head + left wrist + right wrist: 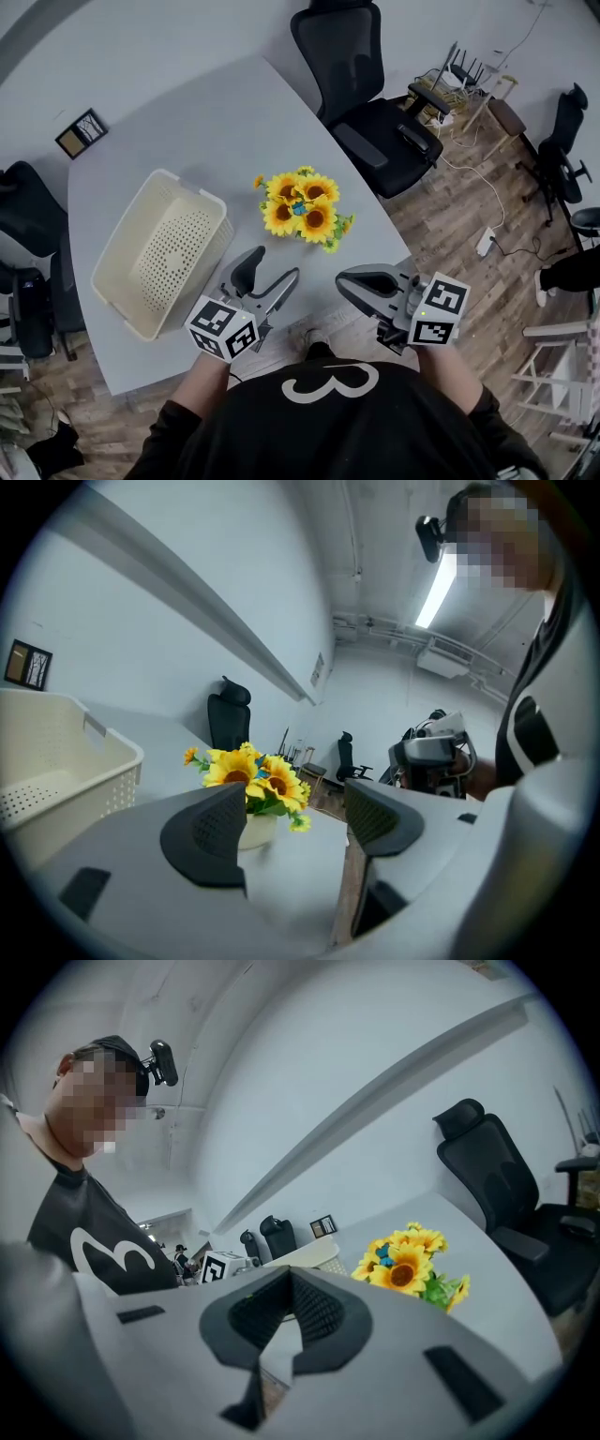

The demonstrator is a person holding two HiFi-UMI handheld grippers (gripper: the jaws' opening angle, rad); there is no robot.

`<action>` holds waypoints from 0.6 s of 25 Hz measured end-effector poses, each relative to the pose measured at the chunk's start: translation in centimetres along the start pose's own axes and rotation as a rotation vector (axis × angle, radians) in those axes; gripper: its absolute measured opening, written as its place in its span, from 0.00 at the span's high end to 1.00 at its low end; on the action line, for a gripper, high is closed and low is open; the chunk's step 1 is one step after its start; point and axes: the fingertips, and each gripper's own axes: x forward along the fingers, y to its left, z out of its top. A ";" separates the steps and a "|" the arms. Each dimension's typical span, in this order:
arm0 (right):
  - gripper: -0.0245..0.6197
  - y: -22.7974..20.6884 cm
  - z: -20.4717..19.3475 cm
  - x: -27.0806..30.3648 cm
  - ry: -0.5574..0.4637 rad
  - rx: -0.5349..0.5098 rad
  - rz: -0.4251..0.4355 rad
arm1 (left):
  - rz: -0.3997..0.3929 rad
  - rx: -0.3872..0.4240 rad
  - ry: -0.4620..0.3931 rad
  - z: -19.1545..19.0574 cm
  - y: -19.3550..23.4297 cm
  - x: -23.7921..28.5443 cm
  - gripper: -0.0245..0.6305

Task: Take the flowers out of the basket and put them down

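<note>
A bunch of yellow sunflowers (302,208) in a small white pot stands upright on the grey table (178,122), to the right of the cream plastic basket (159,248). The basket holds nothing that I can see. My left gripper (272,265) hovers near the table's front edge, between basket and flowers, open with nothing between its jaws. In the left gripper view the flowers (253,780) stand beyond the jaws (295,822), apart from them. My right gripper (349,279) is shut and empty, in front of the flowers. Its view shows the flowers (408,1265) past the closed jaws (289,1312).
A black office chair (370,94) stands behind the table's right edge, and another (28,244) at the left. A small framed picture (82,132) lies at the table's far left corner. Wooden floor with cables and more chairs lies to the right.
</note>
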 end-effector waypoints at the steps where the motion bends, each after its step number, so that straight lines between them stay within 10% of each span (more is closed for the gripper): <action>1: 0.95 0.9 -0.2 0.0 -0.006 -0.005 0.001 | -0.014 0.005 -0.010 0.5 -0.9 -0.9 0.47; 15: 0.95 12.7 -2.7 -0.9 -0.076 -0.094 -0.003 | -0.181 0.088 -0.073 3.1 -11.7 -13.3 0.56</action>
